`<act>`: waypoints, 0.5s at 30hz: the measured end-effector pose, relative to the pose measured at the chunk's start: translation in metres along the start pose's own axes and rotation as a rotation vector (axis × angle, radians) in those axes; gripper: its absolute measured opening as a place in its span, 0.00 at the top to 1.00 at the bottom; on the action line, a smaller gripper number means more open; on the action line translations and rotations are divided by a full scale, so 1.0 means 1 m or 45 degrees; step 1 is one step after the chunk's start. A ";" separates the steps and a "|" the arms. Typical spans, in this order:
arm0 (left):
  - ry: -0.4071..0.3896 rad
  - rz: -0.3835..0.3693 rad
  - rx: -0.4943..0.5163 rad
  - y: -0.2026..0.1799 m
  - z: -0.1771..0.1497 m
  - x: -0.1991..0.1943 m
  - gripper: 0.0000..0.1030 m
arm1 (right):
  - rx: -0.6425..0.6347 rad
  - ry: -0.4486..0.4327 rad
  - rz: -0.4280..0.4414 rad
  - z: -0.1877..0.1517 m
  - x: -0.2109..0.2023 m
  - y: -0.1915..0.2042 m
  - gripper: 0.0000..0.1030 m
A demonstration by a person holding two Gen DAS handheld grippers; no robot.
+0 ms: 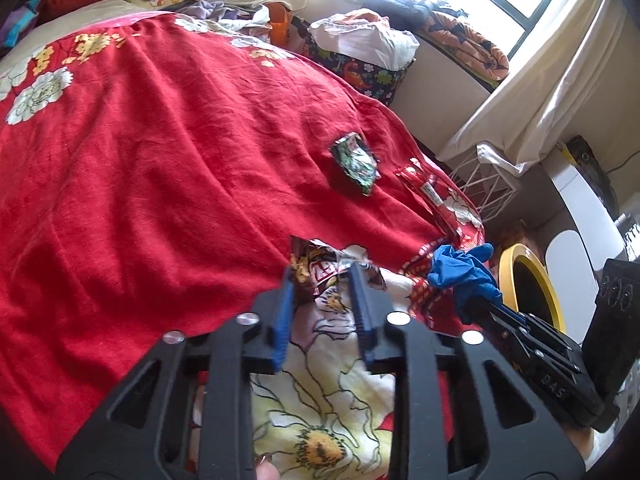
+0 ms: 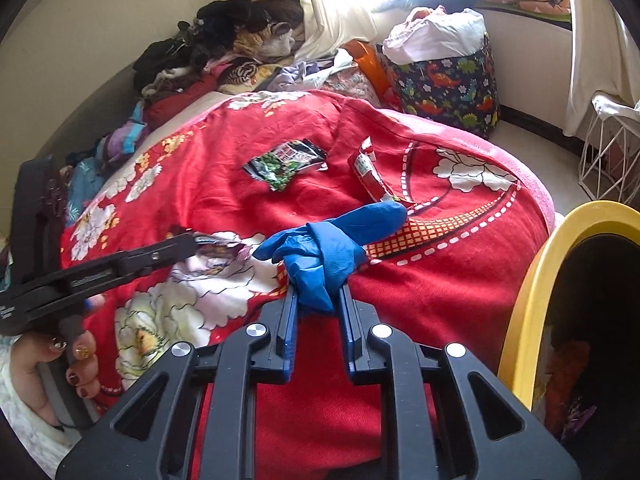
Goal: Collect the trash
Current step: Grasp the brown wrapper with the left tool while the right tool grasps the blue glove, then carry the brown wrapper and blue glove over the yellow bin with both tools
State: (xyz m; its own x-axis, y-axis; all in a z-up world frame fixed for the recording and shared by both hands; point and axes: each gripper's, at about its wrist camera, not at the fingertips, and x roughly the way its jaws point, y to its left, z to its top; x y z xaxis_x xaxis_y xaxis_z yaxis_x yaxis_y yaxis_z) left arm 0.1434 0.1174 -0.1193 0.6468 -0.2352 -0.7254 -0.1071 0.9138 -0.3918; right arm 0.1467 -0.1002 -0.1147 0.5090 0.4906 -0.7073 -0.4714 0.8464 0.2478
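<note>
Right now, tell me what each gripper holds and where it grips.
Left gripper pinches the crumpled snack wrapper at its near edge. Right gripper pinches the blue glove at its bunched near end.

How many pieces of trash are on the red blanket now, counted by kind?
Snack wrappers: 3: crumpled wrapper, green-black wrapper, red wrapper
Blue gloves: 1: blue glove
Total: 4

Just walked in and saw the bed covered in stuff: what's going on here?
A person is clearing trash off the red blanket with two handheld grippers. The left gripper is shut on a crumpled snack wrapper; the right gripper is shut on a blue glove. A green packet and red wrapper remain. A yellow-rimmed bin stands alongside.
</note>
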 end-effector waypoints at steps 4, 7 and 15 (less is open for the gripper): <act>-0.007 -0.022 0.042 -0.012 0.001 -0.003 0.89 | 0.006 -0.013 0.013 -0.004 -0.011 0.000 0.84; -0.022 -0.046 0.056 -0.020 0.002 -0.008 0.89 | 0.018 -0.028 0.016 -0.007 -0.020 -0.002 0.84; -0.054 -0.084 0.110 -0.047 0.005 -0.017 0.89 | 0.065 -0.097 -0.008 -0.011 -0.050 -0.016 0.84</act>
State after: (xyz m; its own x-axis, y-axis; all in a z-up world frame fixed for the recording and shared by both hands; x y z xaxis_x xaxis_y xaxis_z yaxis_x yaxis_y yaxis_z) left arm 0.1414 0.0795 -0.0859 0.6821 -0.2829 -0.6743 0.0010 0.9225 -0.3860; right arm 0.1207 -0.1408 -0.0906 0.5663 0.4977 -0.6570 -0.4314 0.8582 0.2782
